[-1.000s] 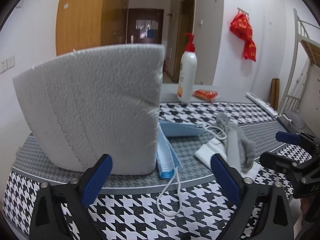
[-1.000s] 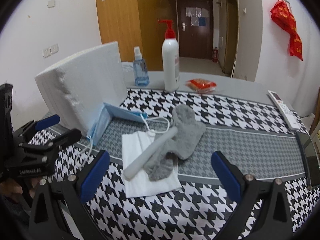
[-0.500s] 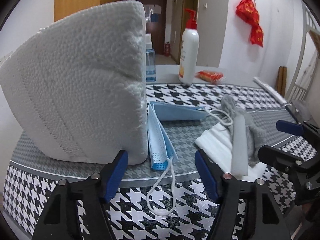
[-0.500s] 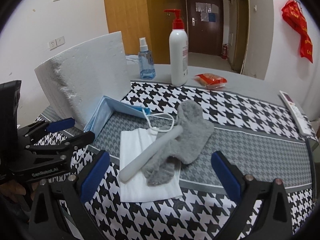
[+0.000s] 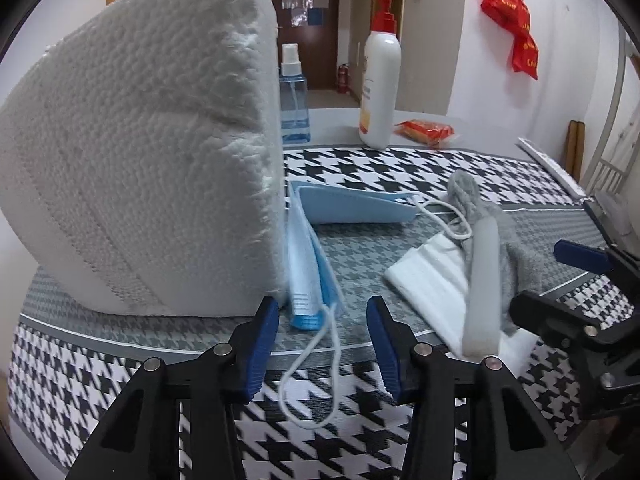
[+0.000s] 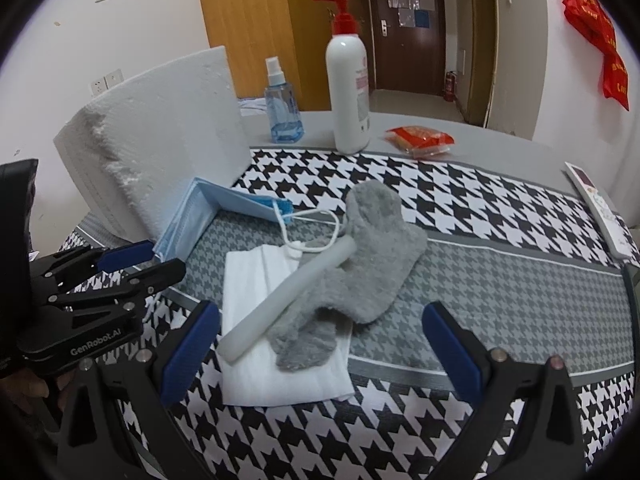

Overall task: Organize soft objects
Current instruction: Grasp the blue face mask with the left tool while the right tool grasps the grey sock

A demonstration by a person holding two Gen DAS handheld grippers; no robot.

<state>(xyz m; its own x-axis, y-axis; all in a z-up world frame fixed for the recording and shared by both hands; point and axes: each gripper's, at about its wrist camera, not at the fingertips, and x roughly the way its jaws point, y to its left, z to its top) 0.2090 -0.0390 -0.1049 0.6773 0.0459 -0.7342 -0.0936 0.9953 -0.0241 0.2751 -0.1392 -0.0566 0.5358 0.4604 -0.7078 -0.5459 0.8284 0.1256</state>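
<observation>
White remote (image 6: 596, 210) shows only from the right wrist.

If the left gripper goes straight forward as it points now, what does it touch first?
Most likely the blue face mask: its near end and ear loop lie just ahead of the left gripper, between the open jaws. Depth is uncertain.

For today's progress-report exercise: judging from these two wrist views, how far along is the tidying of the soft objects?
Done: nothing looks sorted. The grey sock and foam tube lie across the white cloth.

In hand: nothing is gripped. The left hand-held gripper is open, lined up on the blue face mask leaning against the tissue pack. The right hand-held gripper hovers open.

Left: every soft item.
</observation>
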